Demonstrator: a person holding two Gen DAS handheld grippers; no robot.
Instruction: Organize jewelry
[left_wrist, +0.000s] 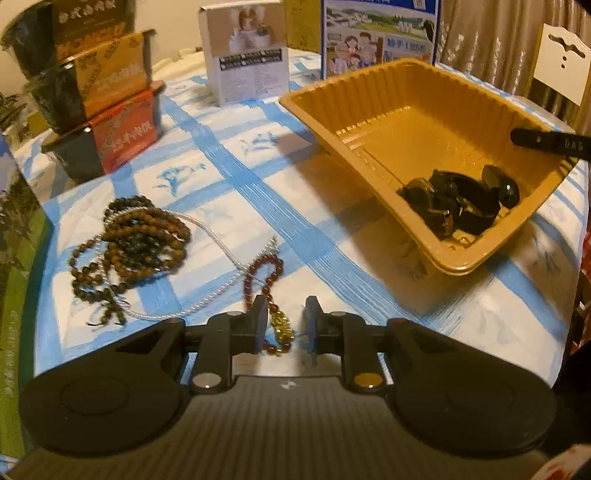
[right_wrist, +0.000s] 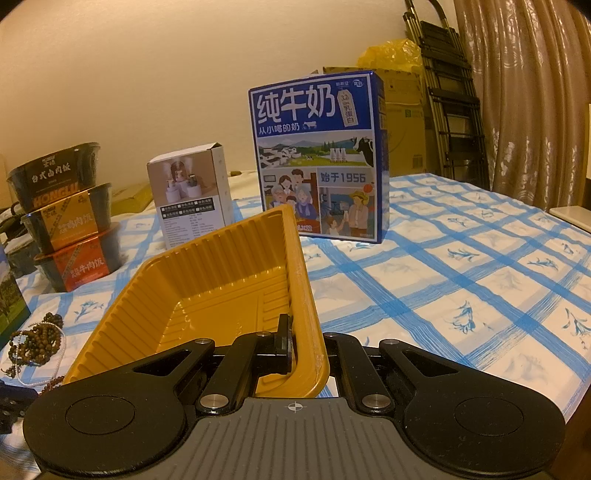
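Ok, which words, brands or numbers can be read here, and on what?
"纯牛奶", "从小喝的奶", "始于1956", "3.2": blue milk carton.
"台式卤肉饭", "HONGLU": top bowl of the stacked meal bowls.
Middle bowl and bottom bowl: characters too blurred to be sure.
White box: print too small.

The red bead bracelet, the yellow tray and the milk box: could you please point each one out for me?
red bead bracelet (left_wrist: 263, 266): left wrist view, on its upper loop of beads.
yellow tray (left_wrist: 399, 92): left wrist view, on its ribbed far wall.
milk box (right_wrist: 317, 155): right wrist view, on its printed front.
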